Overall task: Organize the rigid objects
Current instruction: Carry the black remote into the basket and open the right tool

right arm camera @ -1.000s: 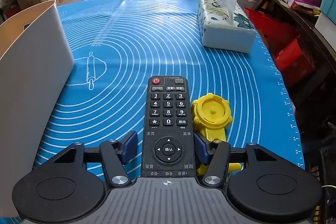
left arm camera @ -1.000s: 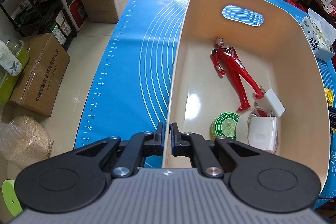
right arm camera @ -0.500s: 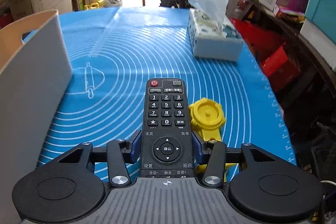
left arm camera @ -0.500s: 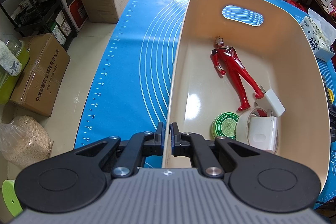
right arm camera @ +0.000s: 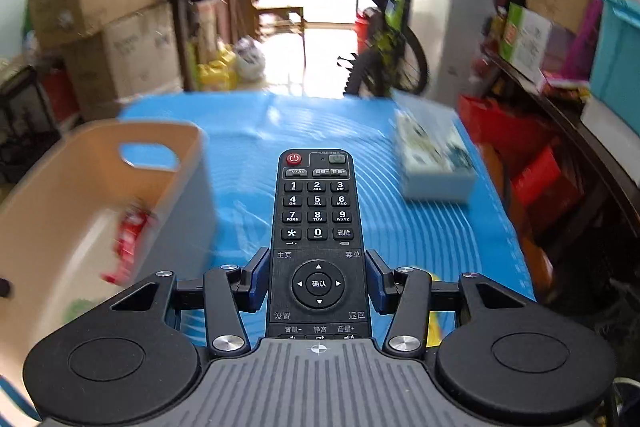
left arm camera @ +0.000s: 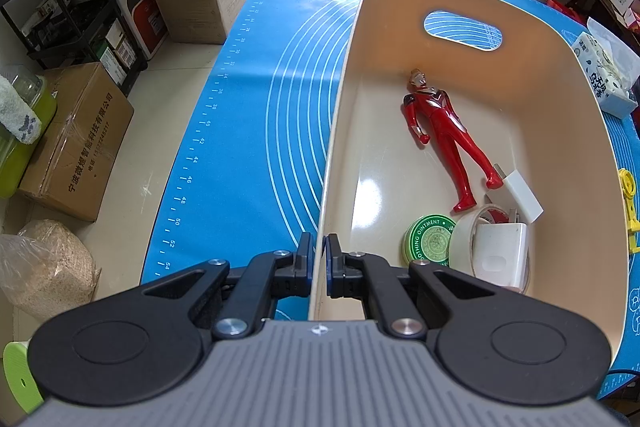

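My left gripper (left arm camera: pixel 318 257) is shut on the near rim of the cream basket (left arm camera: pixel 340 131), which stands on the blue mat. Inside it lie a red toy figure (left arm camera: pixel 444 135), a green ointment tin (left arm camera: pixel 428 239), a tape roll (left arm camera: pixel 466 239) and white chargers (left arm camera: pixel 500 255). My right gripper (right arm camera: pixel 318 281) is shut on a black remote control (right arm camera: pixel 316 223) and holds it lifted above the mat, right of the basket (right arm camera: pixel 72 211). A yellow toy (left arm camera: pixel 628 199) lies on the mat right of the basket.
A tissue box (right arm camera: pixel 434 163) sits on the blue mat (right arm camera: pixel 400 235) at the far right; it also shows in the left wrist view (left arm camera: pixel 604 83). Cardboard boxes (left arm camera: pixel 72 143) and a shelf stand on the floor to the left. A bicycle (right arm camera: pixel 384 35) stands beyond the table.
My right gripper closed on the remote and lifted it off the mat, rising fast; the view is blurred. The yellow toy dropped out of its view. The left gripper stayed still.
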A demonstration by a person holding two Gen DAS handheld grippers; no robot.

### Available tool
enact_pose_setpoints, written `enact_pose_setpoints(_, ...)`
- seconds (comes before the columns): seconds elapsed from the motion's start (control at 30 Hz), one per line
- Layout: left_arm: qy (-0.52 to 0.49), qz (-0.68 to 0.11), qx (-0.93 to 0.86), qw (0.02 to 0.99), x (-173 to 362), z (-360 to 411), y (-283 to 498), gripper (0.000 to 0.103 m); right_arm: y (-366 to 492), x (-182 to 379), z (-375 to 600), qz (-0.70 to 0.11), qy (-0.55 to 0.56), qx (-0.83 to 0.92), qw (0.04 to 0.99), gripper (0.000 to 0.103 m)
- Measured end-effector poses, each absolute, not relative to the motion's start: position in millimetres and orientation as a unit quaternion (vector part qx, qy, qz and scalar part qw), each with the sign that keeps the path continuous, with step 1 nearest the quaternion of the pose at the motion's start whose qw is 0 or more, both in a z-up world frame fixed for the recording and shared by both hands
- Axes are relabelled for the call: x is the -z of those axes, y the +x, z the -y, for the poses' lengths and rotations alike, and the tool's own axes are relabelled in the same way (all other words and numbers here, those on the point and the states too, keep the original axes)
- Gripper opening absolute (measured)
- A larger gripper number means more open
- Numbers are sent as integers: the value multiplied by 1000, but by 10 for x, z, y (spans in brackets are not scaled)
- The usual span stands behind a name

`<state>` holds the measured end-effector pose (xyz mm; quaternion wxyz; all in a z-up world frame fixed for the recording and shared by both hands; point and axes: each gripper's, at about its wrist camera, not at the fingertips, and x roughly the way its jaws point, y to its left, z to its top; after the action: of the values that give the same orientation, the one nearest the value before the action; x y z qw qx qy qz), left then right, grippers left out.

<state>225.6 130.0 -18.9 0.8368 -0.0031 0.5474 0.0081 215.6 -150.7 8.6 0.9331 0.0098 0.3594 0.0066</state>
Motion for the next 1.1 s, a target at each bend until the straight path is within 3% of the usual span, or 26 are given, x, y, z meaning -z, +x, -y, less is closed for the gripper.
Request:
enact_pose_setpoints(0.23, -5, -548, -8, 837, 188, -1302, 2257, 7, 2195, -429, 950, -329, 13, -82, 940, 54)
enact_pose_setpoints(0.5, -4, -547, -7, 837, 189, -1282, 2256, 7, 2250, -399, 412, -341, 11, -133, 931, 54)
enact_pose_setpoints(1.1, -1, -547, -8, 837, 194, -1286, 2252, 7, 2398, 330, -244, -487, -44, -147, 860, 54)
